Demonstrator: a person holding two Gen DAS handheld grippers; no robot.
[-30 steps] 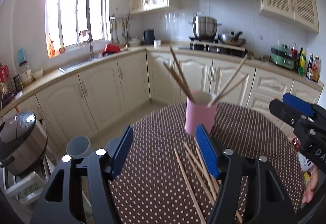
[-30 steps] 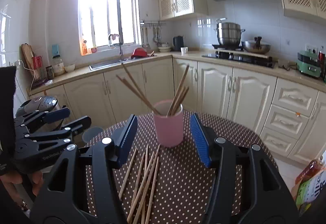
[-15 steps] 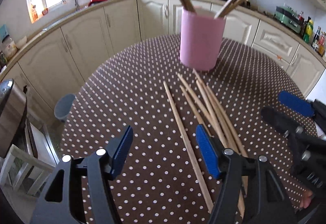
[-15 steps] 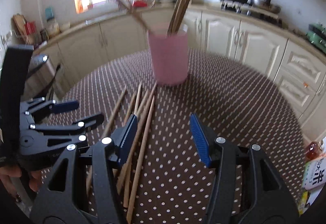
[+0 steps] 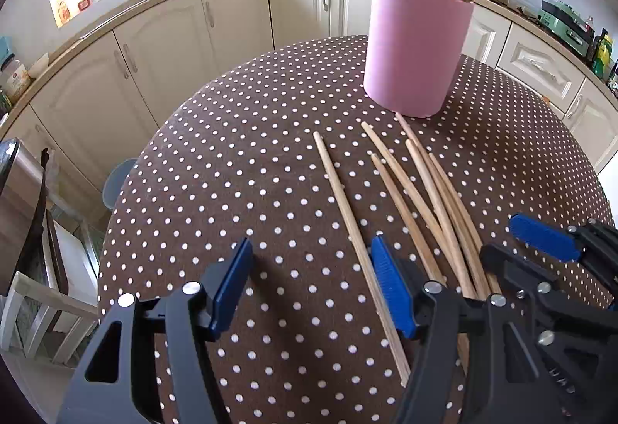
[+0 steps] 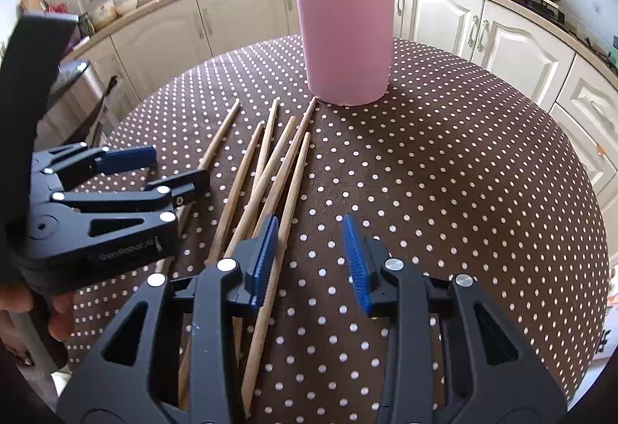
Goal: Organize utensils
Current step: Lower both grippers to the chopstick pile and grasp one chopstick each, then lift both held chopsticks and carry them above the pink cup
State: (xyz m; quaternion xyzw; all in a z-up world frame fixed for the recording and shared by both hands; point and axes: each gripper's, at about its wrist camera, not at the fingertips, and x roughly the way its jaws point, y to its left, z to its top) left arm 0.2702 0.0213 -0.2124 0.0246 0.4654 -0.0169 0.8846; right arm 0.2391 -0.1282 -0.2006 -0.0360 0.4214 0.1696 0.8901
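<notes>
Lowering both hands from pink cup [image 6: 347,38] height, I brought my closing right gripper [image 6: 311,254], nothing clamped, and wide-apart left gripper [image 5: 309,289] over six loose chopsticks [image 6: 287,177] lying on the desk [image 6: 444,169], ready for collecting.

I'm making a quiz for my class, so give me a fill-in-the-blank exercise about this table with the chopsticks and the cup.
1. The cup holding upright chopsticks is coloured ____.
2. The loose chopsticks lie flat on a brown tablecloth patterned with white ____.
3. Between the pads of the left gripper there is only ____.
4. The loose chopsticks lie between the grippers and the ____.

Missing words: pink; dots; tablecloth; cup
</notes>
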